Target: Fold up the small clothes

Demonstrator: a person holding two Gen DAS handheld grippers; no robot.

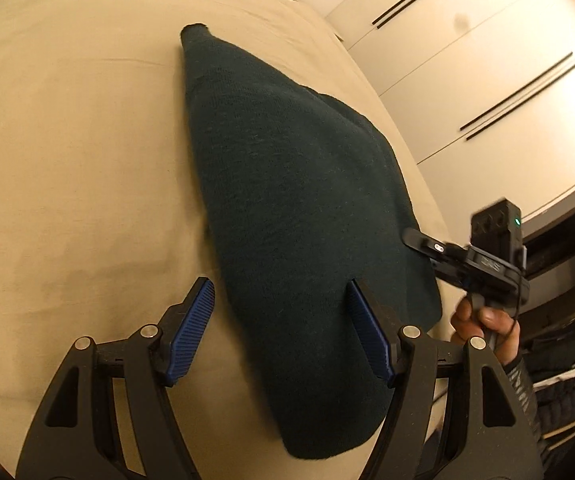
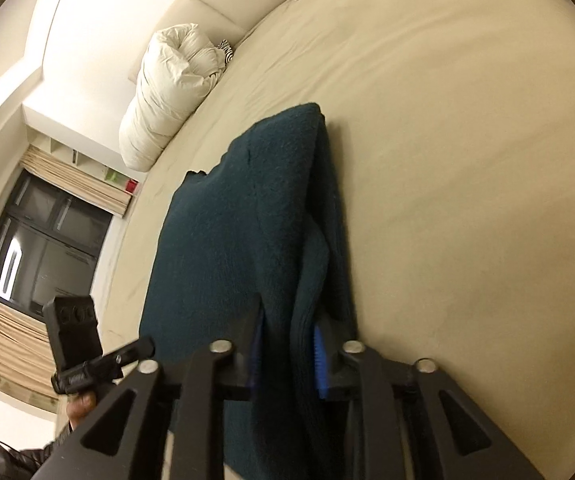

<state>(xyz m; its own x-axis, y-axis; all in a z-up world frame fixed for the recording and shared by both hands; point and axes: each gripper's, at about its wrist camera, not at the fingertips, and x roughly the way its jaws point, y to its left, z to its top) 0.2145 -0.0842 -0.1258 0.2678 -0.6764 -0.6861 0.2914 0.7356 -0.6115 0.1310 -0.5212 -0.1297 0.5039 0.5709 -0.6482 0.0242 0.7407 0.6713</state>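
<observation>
Left wrist view: my left gripper (image 1: 279, 328) hangs low over the bed sheet (image 1: 79, 168), jaws wide apart, blue pads (image 1: 193, 332) bare and pressing on nothing. One pad sits over the sheet, the other over the near end of the dark teal knitted garment (image 1: 299, 208). Garment lies folded lengthwise on the bed, narrow end pointing away from me. At its right edge I see my right gripper (image 1: 423, 242) from the side, black finger reaching onto the fabric, with the hand (image 1: 483, 320) on its handle below. Past the bed edge stand white wardrobe doors (image 1: 467, 60) with dark bar handles. Dark padded clothing (image 1: 567, 360) is piled at lower right.

Right wrist view: my right gripper (image 2: 287, 344) has a thick bunched fold of the teal garment (image 2: 239, 232) between its jaws. The gap is narrow, but I cannot tell whether the pads (image 2: 319, 356) actually press the cloth, since fabric hides most of them. The garment runs up the middle and blocks the sheet (image 2: 467, 160) beyond. Left gripper (image 2: 87, 352) shows at lower left. A rolled white duvet (image 2: 167, 96) lies against the headboard (image 2: 223, 8), well apart from the garment. Dark window (image 2: 39, 240) with beige blinds on the left.
</observation>
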